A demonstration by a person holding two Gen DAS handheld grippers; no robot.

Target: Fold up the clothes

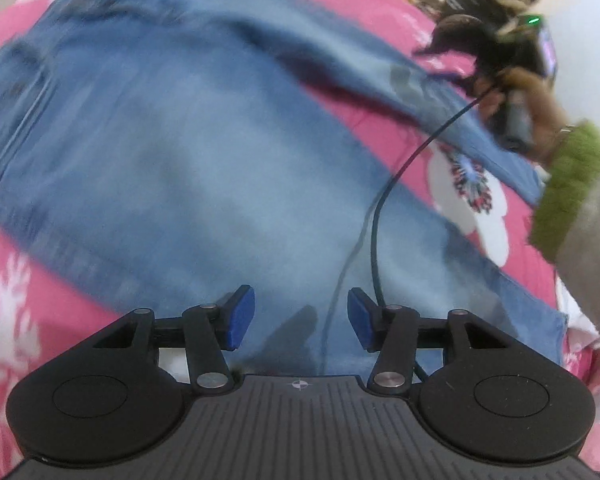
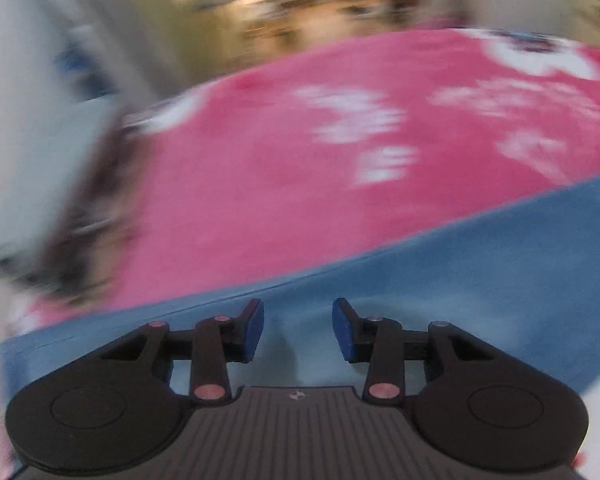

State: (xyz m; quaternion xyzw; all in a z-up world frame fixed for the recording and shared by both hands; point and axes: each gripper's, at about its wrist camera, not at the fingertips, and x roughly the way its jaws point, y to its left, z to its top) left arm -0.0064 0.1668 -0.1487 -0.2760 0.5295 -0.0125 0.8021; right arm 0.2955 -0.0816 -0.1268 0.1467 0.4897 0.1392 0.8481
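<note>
A light blue denim garment [image 1: 180,140] lies spread over a pink flowered cloth [image 1: 372,12]. My left gripper [image 1: 300,318] hovers over its middle, open, with nothing between the blue pads. A long strip of the denim runs to the upper right, where a person's hand [image 1: 540,92] holds the other gripper. In the right wrist view my right gripper [image 2: 298,330] stands open just above the denim [image 2: 460,264], near its straight edge, with a soft crease of cloth below the gap. Both views are blurred.
The pink cloth [image 2: 260,180] covers the whole surface beyond the denim. A black cable [image 1: 380,208] hangs across the garment. A green fuzzy cuff [image 1: 568,188] and a pale sleeve fill the right side. Blurred furniture stands beyond the far edge.
</note>
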